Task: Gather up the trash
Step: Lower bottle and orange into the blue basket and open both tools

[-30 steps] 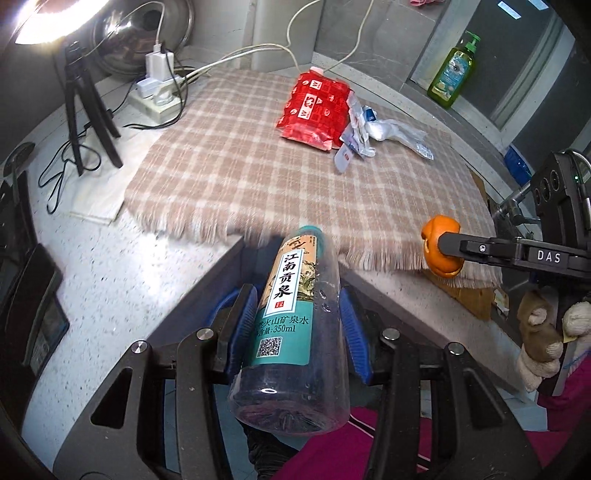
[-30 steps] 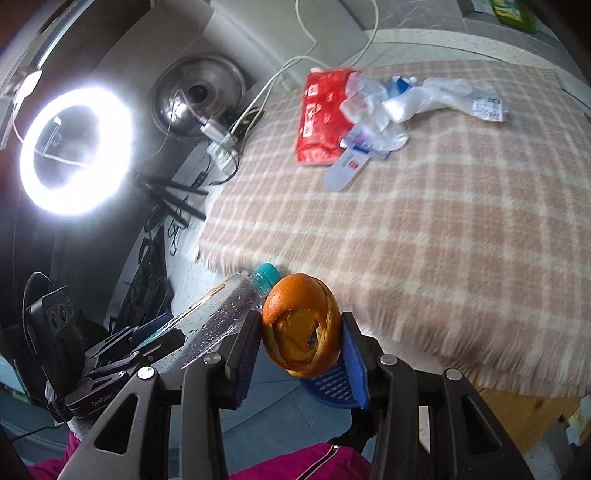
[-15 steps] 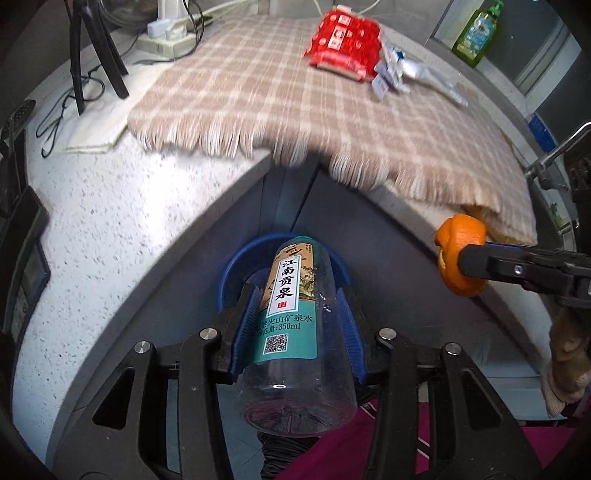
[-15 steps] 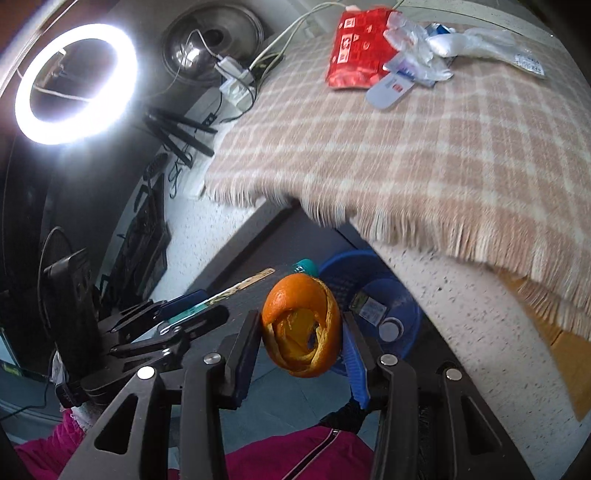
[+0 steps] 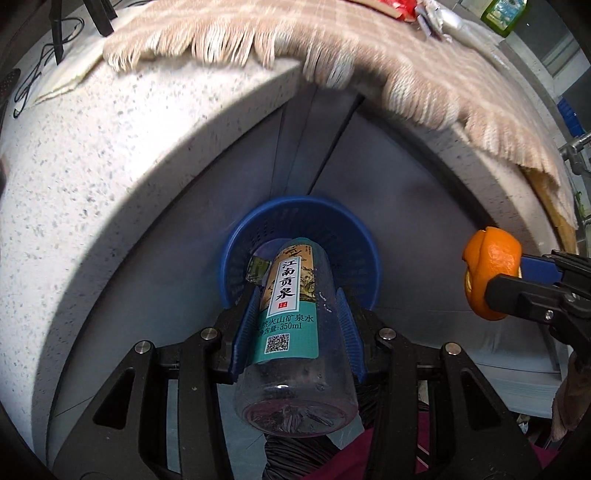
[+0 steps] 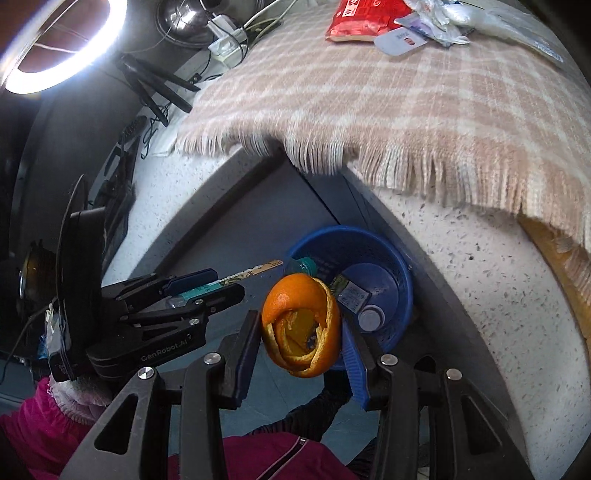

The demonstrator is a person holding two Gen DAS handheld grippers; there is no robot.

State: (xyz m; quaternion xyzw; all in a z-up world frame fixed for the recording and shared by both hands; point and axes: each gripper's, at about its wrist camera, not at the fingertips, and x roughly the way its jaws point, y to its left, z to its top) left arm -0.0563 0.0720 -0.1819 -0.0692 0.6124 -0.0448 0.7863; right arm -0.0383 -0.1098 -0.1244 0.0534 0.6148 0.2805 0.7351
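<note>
With the left gripper (image 5: 295, 317) pinching the clear plastic water bottle (image 5: 291, 325) and the right gripper (image 6: 301, 339) pinching the curled orange peel (image 6: 301, 326), let go only right over the round blue plastic basket (image 5: 354, 221).

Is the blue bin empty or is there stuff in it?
Not empty. The blue bin already has a wrapper and a round lid at the bottom.

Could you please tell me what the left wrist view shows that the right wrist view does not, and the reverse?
Only the left wrist view shows the water bottle's printed label head-on, clamped in the left gripper, and a green bottle far back. Only the right wrist view shows the ring light, the power strip and the hollow inside of the orange peel, clamped in the right gripper. Both show the blue basket below the counter, the fringed plaid cloth, the red packet, and the peel.
</note>
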